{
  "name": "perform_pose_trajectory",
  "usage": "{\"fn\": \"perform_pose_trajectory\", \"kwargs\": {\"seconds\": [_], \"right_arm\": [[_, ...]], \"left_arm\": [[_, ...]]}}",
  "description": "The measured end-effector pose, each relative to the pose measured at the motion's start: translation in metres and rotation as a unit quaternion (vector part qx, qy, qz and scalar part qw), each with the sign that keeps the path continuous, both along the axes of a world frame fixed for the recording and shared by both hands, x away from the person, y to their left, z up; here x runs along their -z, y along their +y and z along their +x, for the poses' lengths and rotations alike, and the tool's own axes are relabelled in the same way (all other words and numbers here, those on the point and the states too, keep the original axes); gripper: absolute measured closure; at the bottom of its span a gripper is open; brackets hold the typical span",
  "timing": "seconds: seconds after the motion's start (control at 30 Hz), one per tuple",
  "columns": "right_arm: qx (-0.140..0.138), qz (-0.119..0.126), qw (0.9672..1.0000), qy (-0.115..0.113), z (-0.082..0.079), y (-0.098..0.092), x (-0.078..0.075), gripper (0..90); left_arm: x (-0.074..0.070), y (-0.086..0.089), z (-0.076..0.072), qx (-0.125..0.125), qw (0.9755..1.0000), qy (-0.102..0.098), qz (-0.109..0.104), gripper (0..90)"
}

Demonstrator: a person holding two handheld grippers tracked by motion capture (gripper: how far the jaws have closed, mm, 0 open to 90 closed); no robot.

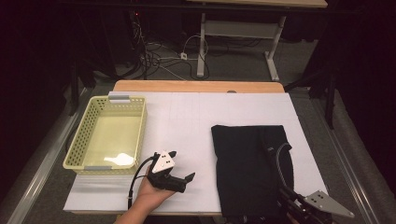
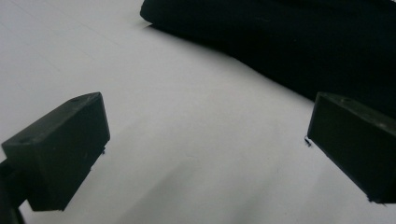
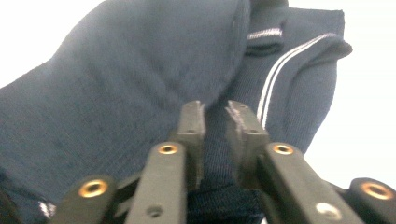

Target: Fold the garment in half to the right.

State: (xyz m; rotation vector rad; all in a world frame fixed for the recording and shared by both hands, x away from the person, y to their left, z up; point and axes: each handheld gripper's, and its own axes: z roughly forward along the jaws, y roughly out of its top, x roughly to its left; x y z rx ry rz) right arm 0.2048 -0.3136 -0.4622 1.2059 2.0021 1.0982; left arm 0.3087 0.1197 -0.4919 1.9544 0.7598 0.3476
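Right gripper [image 3: 215, 109] is nearly pressed together on the dark garment's [image 1: 252, 163] near edge and risking a thin-fold slip, left gripper [image 1: 180, 164] is idling spread over the white surface [image 1: 187, 116].

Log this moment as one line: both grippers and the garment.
left gripper: open over bare table | right gripper: jaws nearly shut at near edge of dark folded garment | basket: at far left

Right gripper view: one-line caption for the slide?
Right gripper, jaws nearly closed with a narrow gap, at the edge of a folded dark navy garment with white stripes.
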Motion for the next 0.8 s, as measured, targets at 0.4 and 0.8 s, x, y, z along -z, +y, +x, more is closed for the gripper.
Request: {"fn": "perform_pose_trajectory", "kwargs": {"seconds": [0.4, 0.8], "right_arm": [[0.011, 0.005, 0.9999, -0.002, 0.072, 0.023, -0.023, 52.9], [0.034, -0.04, 0.9968, 0.06, 0.163, 0.053, -0.014, 44.4]], "left_arm": [[0.0, 0.001, 0.001, 0.027, 0.9996, 0.005, -0.008, 0.0], [0.001, 0.009, 0.0, 0.041, 0.9981, 0.004, -0.047, 0.0]]}}
